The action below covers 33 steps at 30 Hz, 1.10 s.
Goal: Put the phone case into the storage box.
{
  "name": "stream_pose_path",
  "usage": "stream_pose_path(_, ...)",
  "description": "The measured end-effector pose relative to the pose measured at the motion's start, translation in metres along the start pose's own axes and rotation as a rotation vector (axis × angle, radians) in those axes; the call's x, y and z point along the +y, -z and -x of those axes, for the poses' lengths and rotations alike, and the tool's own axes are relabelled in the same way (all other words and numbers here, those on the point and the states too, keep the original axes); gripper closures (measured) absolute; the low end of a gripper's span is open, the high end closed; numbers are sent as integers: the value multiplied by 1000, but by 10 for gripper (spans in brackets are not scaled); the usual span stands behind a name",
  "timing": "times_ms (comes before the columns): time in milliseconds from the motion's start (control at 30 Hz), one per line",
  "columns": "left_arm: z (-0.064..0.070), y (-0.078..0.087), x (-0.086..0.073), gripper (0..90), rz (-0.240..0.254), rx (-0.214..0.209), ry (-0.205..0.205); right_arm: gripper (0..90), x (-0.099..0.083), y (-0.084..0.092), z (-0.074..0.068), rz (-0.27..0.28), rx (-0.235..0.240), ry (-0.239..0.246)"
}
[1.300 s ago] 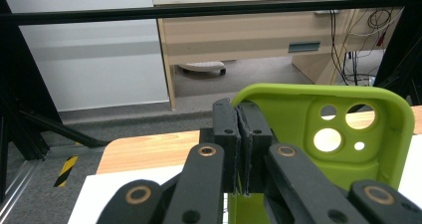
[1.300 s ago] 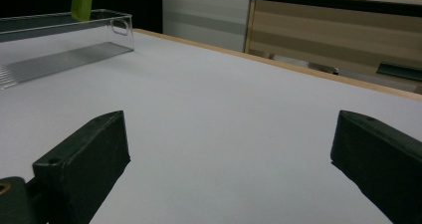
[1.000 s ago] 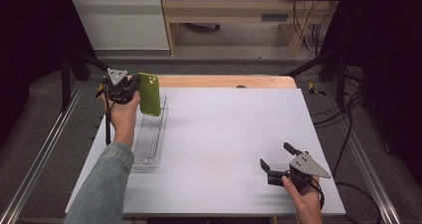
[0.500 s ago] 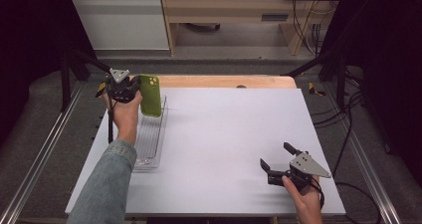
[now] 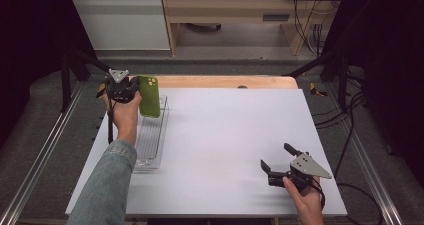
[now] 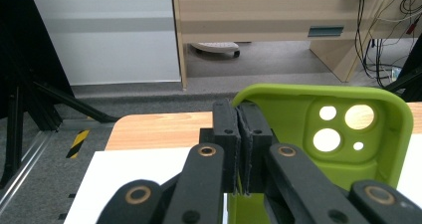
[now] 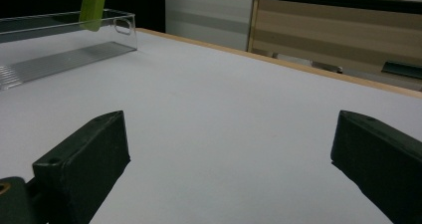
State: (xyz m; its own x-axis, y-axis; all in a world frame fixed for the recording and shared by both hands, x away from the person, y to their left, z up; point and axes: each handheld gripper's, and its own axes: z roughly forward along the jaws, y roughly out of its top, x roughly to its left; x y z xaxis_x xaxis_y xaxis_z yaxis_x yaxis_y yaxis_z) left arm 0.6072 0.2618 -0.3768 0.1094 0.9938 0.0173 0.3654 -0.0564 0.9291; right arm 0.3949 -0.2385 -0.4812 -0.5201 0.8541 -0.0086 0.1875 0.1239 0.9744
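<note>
Green phone case pinched on its edge in left gripper, upright over clear tray; not yet laid down. Right gripper spread wide, empty.

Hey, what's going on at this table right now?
A person is working at a white table with a gripper in each hand. The left gripper is shut on the edge of a green phone case, holding it upright over the far end of a clear plastic tray at the table's left side. The right gripper rests near the table's front right corner with its jaws open and nothing between them.
</note>
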Motion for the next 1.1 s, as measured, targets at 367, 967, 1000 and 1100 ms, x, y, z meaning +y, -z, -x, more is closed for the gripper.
stream_pose_path(367, 2, -4, -3, 874, -14, -3, -12, 21, 0, -1, 0, -6, 1, 4)
stream_pose_path(967, 3, -9, -10, 873, -37, -3, -8, 21, -1, -2, -1, -11, 3, 8)
stream_pose_path(1000, 3, -9, -11, 874, -38, -3, -8, 22, -1, -2, -1, -11, 4, 8)
stream_pose_path(1100, 3, -9, -11, 874, -42, -2, -7, 22, -1, -2, -1, -10, 5, 9)
